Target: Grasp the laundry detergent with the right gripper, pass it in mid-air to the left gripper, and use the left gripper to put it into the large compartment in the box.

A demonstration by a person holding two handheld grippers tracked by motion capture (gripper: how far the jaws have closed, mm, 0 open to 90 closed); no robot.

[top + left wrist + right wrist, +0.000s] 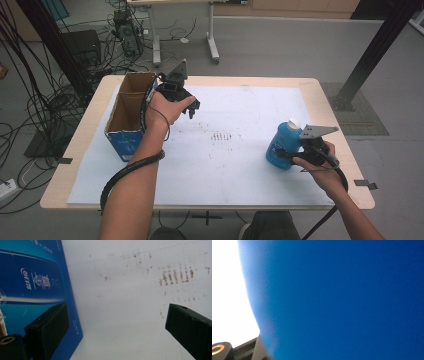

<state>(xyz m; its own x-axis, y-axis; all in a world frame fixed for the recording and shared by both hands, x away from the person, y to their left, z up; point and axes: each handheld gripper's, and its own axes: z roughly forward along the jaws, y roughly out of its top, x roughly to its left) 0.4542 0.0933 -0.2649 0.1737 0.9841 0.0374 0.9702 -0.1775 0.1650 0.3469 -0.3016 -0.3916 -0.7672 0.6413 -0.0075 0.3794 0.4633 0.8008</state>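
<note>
A blue bottle (pixel 280 144) with a white cap stands on the right side of the table. My right gripper (pixel 289 155) is shut on the bottle's lower body from the right. The bottle's blue wall (pixel 349 300) is pressed close in the right gripper view, with one of the fingers (pixel 247 349) beside it at the bottom left. An open-topped cardboard box (pixel 127 112) with blue printed sides stands at the left. My left gripper (pixel 192 106) hangs just right of the box, open, with nothing between its jaws. In the left gripper view (pixel 117 327) the box's blue side (pixel 32 282) is next to the left jaw.
A white sheet (pixel 240 170) covers the wooden table (pixel 330 107), with brown smudges (pixel 222 136) near its middle. On the floor behind are cables and equipment (pixel 125 35) at the left, desk legs (pixel 212 45), and a black post (pixel 370 55) at the right.
</note>
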